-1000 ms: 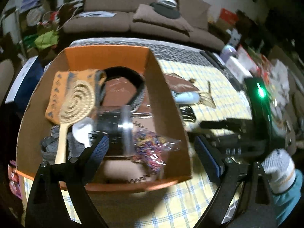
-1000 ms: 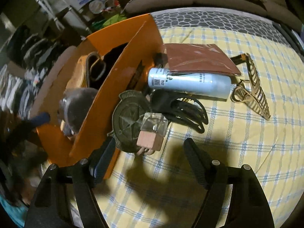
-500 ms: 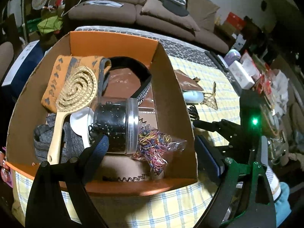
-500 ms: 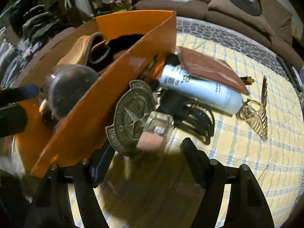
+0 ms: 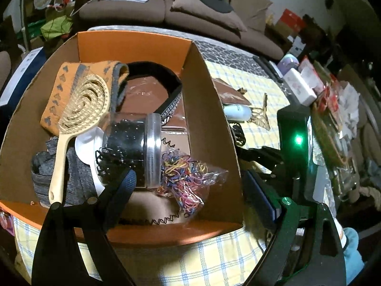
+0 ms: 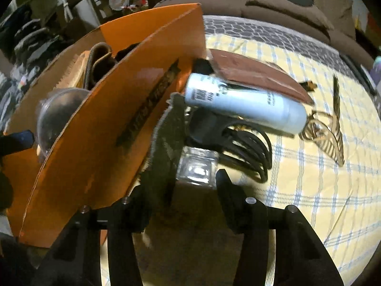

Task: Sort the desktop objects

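**Closing in on the glass bottle beside the box**

Reaching low with the right claw (image 6: 190, 186), jaws standing apart, straddling the small glass bottle (image 6: 197, 166) with nothing clamped yet. Crowding the left finger: the dark badge (image 6: 166, 143), leaning on edge against the box (image 6: 95, 138) wall and touching or nearly touching that finger. Lying just beyond the bottle: black clips (image 6: 245, 147), then the pale spray can (image 6: 243, 107), partly under a brown pouch (image 6: 257, 74). Sitting further off to the right on the checked cloth (image 6: 309, 190): a gold clip (image 6: 333, 133).

Risking a pinch of badge together with bottle, judging by how tightly the badge is hugging the finger; likely tipping the badge flat or dragging it along. Also risking a slip, the glass looking smooth and the view blurring with motion. Possibly snagging the black clips if pushing deeper.

Hovering with the left claw (image 5: 190, 190), jaws wide apart and gripping nothing, over the box's near corner. Showing ahead of it inside the box: a bag of coloured bands (image 5: 188, 176), a jar (image 5: 133, 152) of black ties, a brush (image 5: 76, 119), a black headband (image 5: 166, 83). Risking a bump between the two claws, both working near the same wall.
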